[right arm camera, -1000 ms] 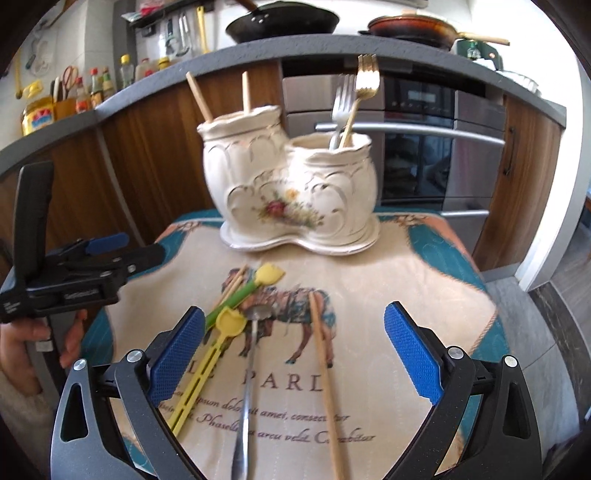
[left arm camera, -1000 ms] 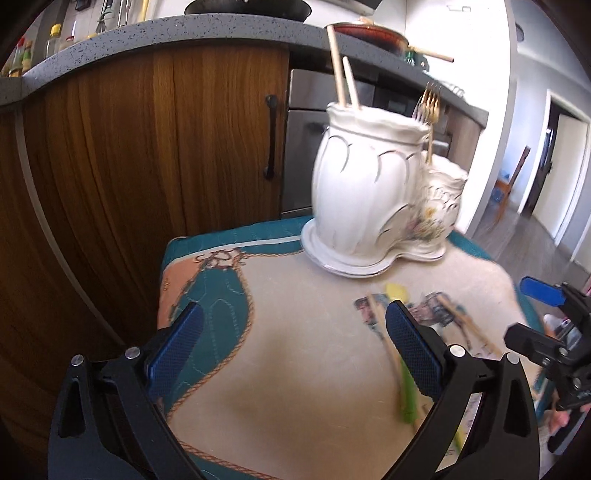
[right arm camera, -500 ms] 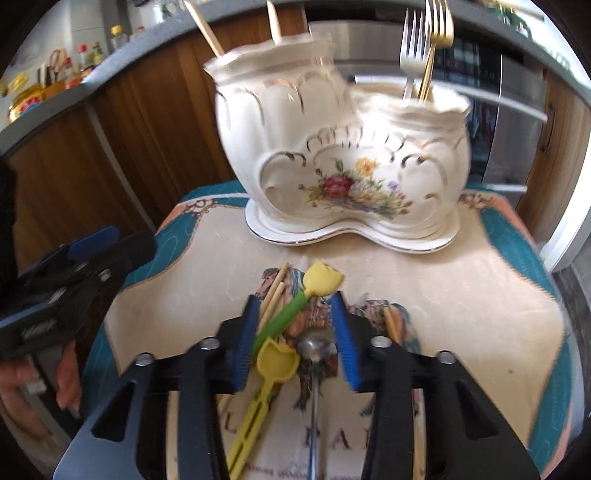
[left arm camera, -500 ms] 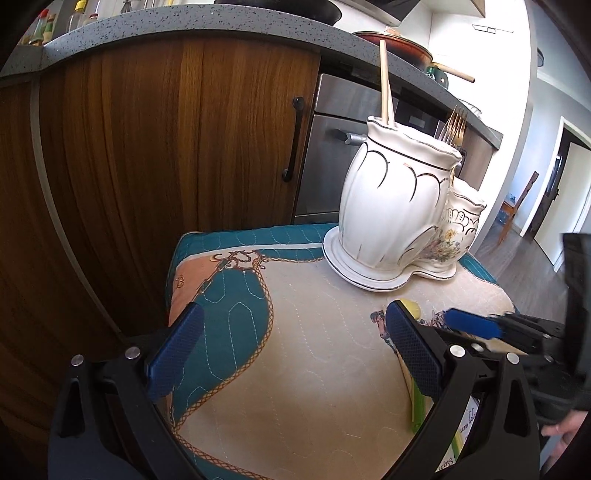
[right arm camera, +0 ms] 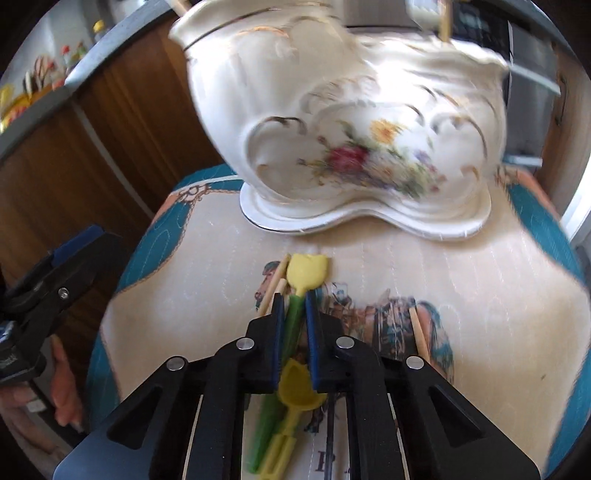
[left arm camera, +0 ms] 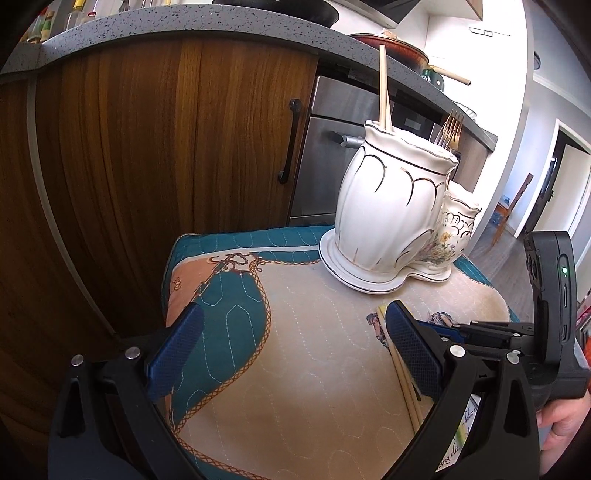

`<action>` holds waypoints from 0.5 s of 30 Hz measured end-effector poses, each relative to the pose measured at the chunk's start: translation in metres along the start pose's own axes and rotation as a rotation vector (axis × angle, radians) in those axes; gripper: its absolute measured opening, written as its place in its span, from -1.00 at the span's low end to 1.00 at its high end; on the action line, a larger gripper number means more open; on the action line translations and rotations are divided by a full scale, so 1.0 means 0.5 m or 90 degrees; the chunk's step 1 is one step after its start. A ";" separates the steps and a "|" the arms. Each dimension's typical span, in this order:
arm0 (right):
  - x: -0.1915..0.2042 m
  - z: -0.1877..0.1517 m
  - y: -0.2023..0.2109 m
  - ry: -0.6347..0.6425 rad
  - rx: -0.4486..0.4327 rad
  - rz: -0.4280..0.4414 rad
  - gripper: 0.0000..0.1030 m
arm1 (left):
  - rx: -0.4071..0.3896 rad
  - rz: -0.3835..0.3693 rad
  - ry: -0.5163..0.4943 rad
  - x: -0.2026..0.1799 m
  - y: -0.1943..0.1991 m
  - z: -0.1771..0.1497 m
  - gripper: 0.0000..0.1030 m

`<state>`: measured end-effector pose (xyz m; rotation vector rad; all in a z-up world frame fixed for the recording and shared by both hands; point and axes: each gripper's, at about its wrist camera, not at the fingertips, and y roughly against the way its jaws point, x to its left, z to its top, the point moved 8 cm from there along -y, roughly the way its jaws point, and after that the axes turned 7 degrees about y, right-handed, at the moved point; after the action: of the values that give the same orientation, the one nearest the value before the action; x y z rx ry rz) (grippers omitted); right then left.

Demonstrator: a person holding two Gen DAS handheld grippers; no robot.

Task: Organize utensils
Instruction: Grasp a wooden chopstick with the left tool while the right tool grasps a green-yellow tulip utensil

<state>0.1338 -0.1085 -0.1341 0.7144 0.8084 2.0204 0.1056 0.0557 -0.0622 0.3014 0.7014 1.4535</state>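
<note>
Around me is a kitchen: dark wooden cabinet doors [left arm camera: 155,155] curve under a speckled grey worktop [left arm camera: 184,22], with a stainless steel oven front [left arm camera: 332,147] beside them and a bright doorway [left arm camera: 569,184] off to my right.

In front of the cabinets sits my counter, covered by a quilted cloth in beige and teal with a rope border and a printed horse picture [left arm camera: 295,350]. At its far side stands a white double ceramic utensil holder with gold trim and painted flowers [right arm camera: 354,129], blurred in the right wrist view. A pair of wooden chopsticks [left arm camera: 384,92] sticks up from its taller pot, and gold and silver forks [left arm camera: 448,131] rise from the lower one.

On the cloth near me lie more loose wooden chopsticks [right arm camera: 275,284], another single wooden stick [right arm camera: 419,332] further right, a yellow plastic toy scoop [right arm camera: 295,391] and a thin metal handle [right arm camera: 330,424] under my right tool.

My right tongs [right arm camera: 294,325] are clenched on the green handle of a small plastic spade with a yellow head [right arm camera: 306,273], which lies low over the cloth, its head pointing at the holder.

My left tongs [left arm camera: 291,354] hover released over bare cloth at the left side.
</note>
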 end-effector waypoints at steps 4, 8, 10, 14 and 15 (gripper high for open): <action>-0.019 -0.005 0.029 -0.050 -0.028 0.047 -0.79 | 0.001 -0.002 -0.003 -0.005 -0.001 -0.001 0.89; -0.023 0.003 0.075 -0.070 -0.067 0.081 -0.80 | 0.014 -0.017 -0.016 -0.021 -0.005 -0.009 0.88; -0.025 0.008 0.095 -0.068 -0.083 0.078 -0.80 | 0.033 -0.034 -0.027 -0.034 -0.008 -0.018 0.81; -0.044 0.014 0.163 -0.040 -0.122 0.040 -0.80 | 0.090 -0.071 -0.056 -0.071 -0.021 -0.048 0.46; -0.046 0.016 0.168 -0.032 -0.128 0.029 -0.80 | 0.116 -0.083 -0.066 -0.082 -0.028 -0.063 0.30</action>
<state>0.1109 -0.1637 -0.0703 0.6705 0.5557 2.0811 0.0993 0.0072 -0.0840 0.4612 0.7566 1.2434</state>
